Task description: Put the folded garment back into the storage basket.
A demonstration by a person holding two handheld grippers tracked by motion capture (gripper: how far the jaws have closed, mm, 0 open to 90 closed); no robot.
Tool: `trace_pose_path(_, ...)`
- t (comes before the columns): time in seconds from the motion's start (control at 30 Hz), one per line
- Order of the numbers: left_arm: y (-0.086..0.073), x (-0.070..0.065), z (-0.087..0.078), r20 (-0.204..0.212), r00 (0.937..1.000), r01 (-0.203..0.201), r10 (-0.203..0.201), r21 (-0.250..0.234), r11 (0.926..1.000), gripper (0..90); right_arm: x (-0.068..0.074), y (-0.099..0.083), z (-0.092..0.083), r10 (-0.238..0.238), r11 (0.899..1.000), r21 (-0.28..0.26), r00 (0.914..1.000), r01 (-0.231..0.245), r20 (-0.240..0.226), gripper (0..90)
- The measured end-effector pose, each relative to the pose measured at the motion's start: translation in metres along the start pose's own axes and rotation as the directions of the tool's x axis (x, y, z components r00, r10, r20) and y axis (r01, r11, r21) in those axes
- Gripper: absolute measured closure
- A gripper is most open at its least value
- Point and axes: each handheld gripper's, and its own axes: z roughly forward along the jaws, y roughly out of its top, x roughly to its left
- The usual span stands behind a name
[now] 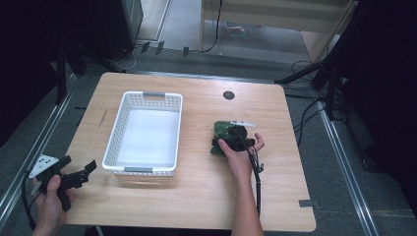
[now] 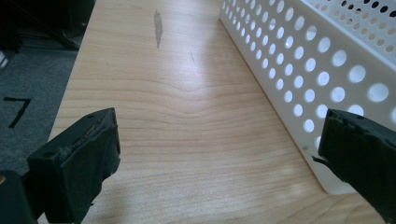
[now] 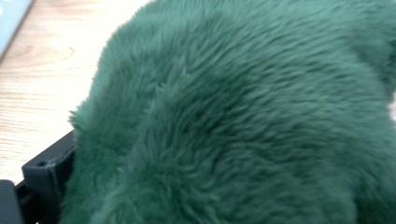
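A green furry plush toy (image 1: 221,132) lies on the wooden table (image 1: 196,196), right of centre. A hand presses my right gripper (image 1: 233,137) down onto it. In the right gripper view the green fur (image 3: 243,116) sits between the jaws; one black finger (image 3: 46,172) shows wide out at the lower left, while the other is hidden by fur. My left gripper (image 1: 78,163) is held over the table's front left corner, open with nothing in it (image 2: 219,144), pointing along the basket's side.
A white perforated basket (image 1: 142,169) stands left of centre, its wall (image 2: 289,70) close to my left gripper's right jaw. A white tag (image 1: 242,123) lies by the toy. A round cable hole (image 1: 228,95) sits near the far edge.
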Motion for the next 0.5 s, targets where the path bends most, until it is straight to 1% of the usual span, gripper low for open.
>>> trace_pose_path(0.2,0.0000,-0.0001,0.0001,-0.002,1.0000,-0.001,0.001,0.000,1.0000,0.0,0.0020,-0.0020,0.0029,-0.024,1.000,0.015,0.9996,0.024,0.013,0.0)
trace_pose_path(0.27,0.0000,-0.0001,0.0001,-0.001,1.0000,-0.001,0.001,0.000,1.0000,0.0,0.0024,-0.0025,0.0036,-0.025,1.000,0.016,0.9996,0.025,0.011,0.0)
trace_pose_path(0.33,0.0000,-0.0001,0.0001,-0.001,1.0000,-0.001,0.001,0.000,1.0000,0.0,0.0029,-0.0036,0.0046,-0.033,0.999,0.020,0.9992,0.033,0.022,0.0)
trace_pose_path(0.4,0.0000,-0.0001,0.0001,-0.001,1.0000,0.000,0.000,0.000,1.0000,0.0,0.0029,-0.0042,0.0048,-0.034,0.999,0.015,0.9992,0.033,0.021,0.0)
trace_pose_path(0.43,0.0000,-0.0001,0.0001,-0.001,1.0000,0.000,0.000,0.000,1.0000,0.0,0.0028,-0.0055,0.0051,-0.031,1.000,0.004,0.9992,0.031,0.024,0.0)
trace_pose_path(0.5,0.0000,-0.0001,0.0001,-0.001,1.0000,0.000,0.000,0.000,1.0000,0.0,0.0028,-0.0067,0.0047,-0.039,0.999,-0.003,0.9990,0.039,0.022,0.9)
